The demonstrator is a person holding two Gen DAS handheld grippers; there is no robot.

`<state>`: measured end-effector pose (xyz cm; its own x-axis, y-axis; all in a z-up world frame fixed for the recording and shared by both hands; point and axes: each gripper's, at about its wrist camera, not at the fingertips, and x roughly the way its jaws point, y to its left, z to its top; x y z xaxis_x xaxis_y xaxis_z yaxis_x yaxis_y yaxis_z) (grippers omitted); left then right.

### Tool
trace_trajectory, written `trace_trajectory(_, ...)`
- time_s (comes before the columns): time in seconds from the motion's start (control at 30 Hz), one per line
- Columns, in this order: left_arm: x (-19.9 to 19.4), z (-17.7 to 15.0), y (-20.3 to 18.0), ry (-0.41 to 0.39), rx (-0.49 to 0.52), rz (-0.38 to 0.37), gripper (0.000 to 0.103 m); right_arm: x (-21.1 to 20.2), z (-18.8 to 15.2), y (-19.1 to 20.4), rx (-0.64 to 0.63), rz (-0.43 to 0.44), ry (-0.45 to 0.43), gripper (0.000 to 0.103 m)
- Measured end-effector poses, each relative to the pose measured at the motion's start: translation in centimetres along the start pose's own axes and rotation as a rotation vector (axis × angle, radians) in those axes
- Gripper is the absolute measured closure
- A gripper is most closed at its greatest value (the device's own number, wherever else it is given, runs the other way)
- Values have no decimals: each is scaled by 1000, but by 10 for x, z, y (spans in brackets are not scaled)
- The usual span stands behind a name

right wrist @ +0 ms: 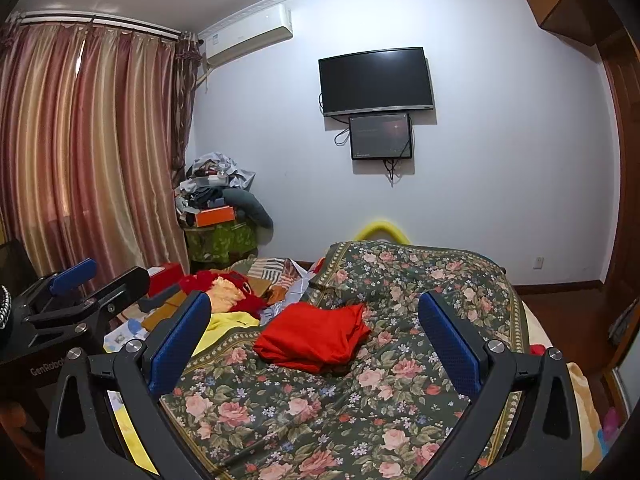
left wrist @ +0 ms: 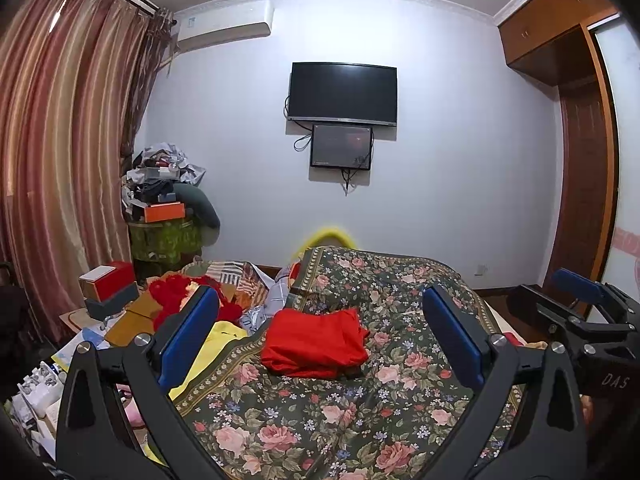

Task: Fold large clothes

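A folded red garment [left wrist: 316, 342] lies on the dark floral bedspread [left wrist: 360, 420]; it also shows in the right wrist view [right wrist: 314, 336] on the same bedspread [right wrist: 320, 412]. My left gripper [left wrist: 320, 304] is open and empty, held above and short of the garment. My right gripper [right wrist: 314, 304] is open and empty too, at a similar height. The right gripper shows at the right edge of the left wrist view [left wrist: 588, 312]; the left gripper shows at the left edge of the right wrist view [right wrist: 80, 292].
A yellow cloth [left wrist: 208, 356] lies at the bedspread's left edge. Red fuzzy clothes [left wrist: 180, 292], boxes [left wrist: 108, 284] and papers crowd the left side. A heaped stand [left wrist: 164, 208] is by the curtain [left wrist: 60, 160]. A TV [left wrist: 343, 94] hangs on the far wall; wardrobe [left wrist: 580, 120] right.
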<state>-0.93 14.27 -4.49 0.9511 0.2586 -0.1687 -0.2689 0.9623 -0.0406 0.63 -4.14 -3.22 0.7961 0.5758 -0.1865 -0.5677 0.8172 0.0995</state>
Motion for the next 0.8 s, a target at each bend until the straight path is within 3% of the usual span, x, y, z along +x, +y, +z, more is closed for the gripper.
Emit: trace_trajectory(0.8, 3, -1, -9, 21, 35, -54, 1, -3, 3, -9, 37, -29, -7, 0)
